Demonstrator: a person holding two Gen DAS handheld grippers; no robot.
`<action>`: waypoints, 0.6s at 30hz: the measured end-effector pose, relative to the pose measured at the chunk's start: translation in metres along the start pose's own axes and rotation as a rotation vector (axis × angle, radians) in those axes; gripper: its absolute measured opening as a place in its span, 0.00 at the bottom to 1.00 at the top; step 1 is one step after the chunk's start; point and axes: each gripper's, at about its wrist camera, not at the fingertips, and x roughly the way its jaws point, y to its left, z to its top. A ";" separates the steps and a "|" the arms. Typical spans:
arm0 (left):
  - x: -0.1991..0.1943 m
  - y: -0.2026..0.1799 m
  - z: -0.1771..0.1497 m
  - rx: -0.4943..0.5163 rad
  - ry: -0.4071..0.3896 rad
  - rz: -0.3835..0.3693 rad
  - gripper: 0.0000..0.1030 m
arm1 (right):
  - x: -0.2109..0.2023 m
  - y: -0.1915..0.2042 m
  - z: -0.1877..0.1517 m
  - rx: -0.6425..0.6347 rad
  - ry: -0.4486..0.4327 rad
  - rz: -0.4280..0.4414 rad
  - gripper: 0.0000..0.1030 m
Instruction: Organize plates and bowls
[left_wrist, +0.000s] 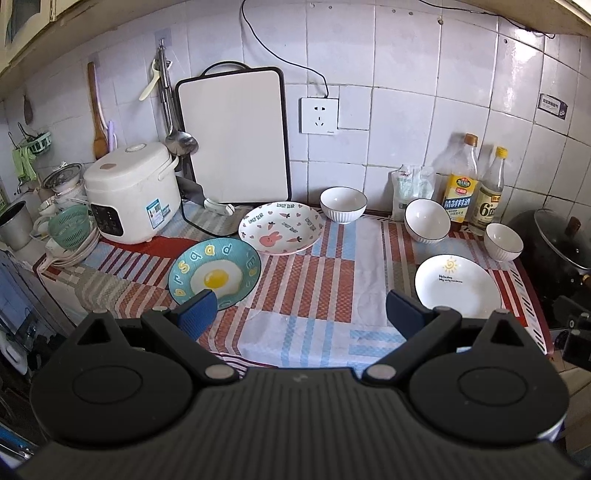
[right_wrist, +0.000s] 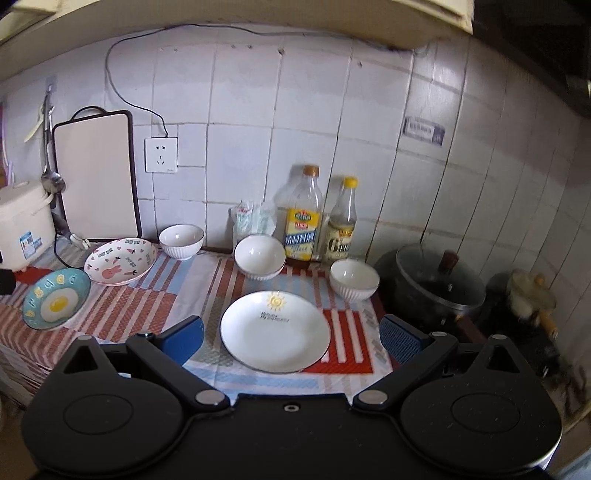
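Observation:
Three plates lie on the patterned cloth: a blue fried-egg plate (left_wrist: 215, 271) (right_wrist: 56, 298) at left, a white rabbit plate (left_wrist: 281, 227) (right_wrist: 120, 261) behind it, and a white sun plate (left_wrist: 457, 286) (right_wrist: 275, 330) at right. White ribbed bowls stand near the wall: one (left_wrist: 343, 204) (right_wrist: 181, 241) in the middle, what looks like two nested (left_wrist: 427, 219) (right_wrist: 259, 256) by the bottles, one (left_wrist: 503, 242) (right_wrist: 354, 278) at far right. My left gripper (left_wrist: 301, 314) hangs open above the cloth between the egg plate and sun plate. My right gripper (right_wrist: 291, 341) hangs open, its fingers either side of the sun plate in view.
A white rice cooker (left_wrist: 133, 195) and cutting board (left_wrist: 234, 134) stand at back left, with a green strainer (left_wrist: 70, 229) beside them. Two bottles (left_wrist: 460, 177) (right_wrist: 303, 214) and a bag (left_wrist: 412, 186) line the wall. A dark lidded pot (right_wrist: 439, 282) sits right of the counter edge.

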 end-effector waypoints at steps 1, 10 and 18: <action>0.000 0.000 -0.001 -0.001 0.003 -0.004 0.96 | -0.001 0.001 0.000 -0.013 -0.011 -0.001 1.00; 0.005 -0.006 -0.010 0.037 0.045 -0.033 0.97 | -0.003 0.006 -0.003 -0.014 -0.007 0.007 1.00; 0.013 -0.006 -0.014 0.058 0.099 -0.022 0.97 | 0.008 -0.001 -0.010 0.075 0.066 0.043 1.00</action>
